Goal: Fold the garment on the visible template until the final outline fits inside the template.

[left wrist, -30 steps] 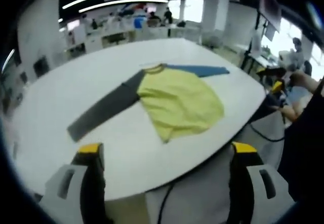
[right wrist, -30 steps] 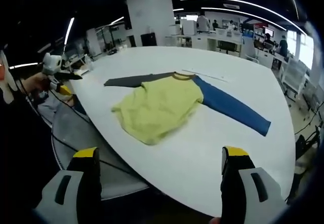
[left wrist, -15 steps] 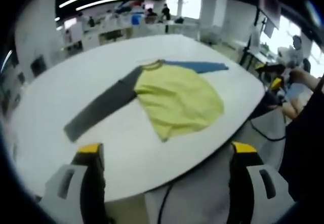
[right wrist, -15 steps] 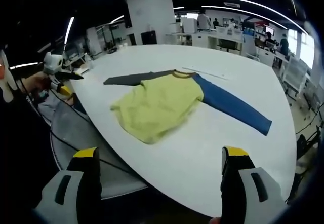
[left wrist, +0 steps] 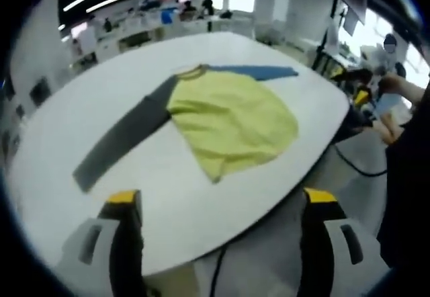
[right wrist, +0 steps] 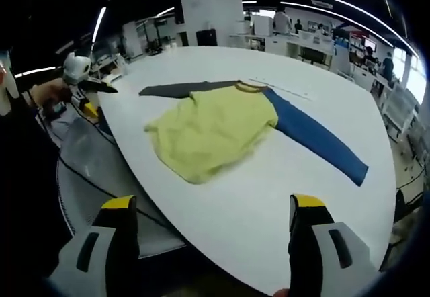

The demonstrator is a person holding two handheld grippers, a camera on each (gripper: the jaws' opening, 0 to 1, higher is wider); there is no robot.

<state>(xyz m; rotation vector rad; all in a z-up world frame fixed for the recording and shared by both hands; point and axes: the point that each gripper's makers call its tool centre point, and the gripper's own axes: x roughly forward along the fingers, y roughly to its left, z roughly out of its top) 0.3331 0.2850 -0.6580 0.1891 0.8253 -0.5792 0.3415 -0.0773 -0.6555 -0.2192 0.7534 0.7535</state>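
Observation:
A long-sleeved shirt lies flat on the white table (left wrist: 168, 196) (right wrist: 282, 196). Its yellow body (left wrist: 228, 119) (right wrist: 211, 130) has a dark grey sleeve (left wrist: 117, 142) (right wrist: 178, 89) on one side and a blue sleeve (left wrist: 259, 73) (right wrist: 316, 141) on the other, both spread out. A thin pale line (right wrist: 282, 90), perhaps a template mark, runs on the table just beyond the collar. My left gripper (left wrist: 218, 206) is open, hanging off the table's near edge, short of the shirt's hem. My right gripper (right wrist: 211, 213) is open too, nothing between its jaws.
Another person's hands (left wrist: 396, 89) (right wrist: 47, 95) hold a gripper-like device beside the table. A dark cable (left wrist: 353, 166) (right wrist: 101, 189) trails off the table edge. Desks and people stand in the bright room behind.
Both views have shifted slightly closer to the table, so the shirt looks a little larger. The shirt itself has not moved. Both grippers stay open.

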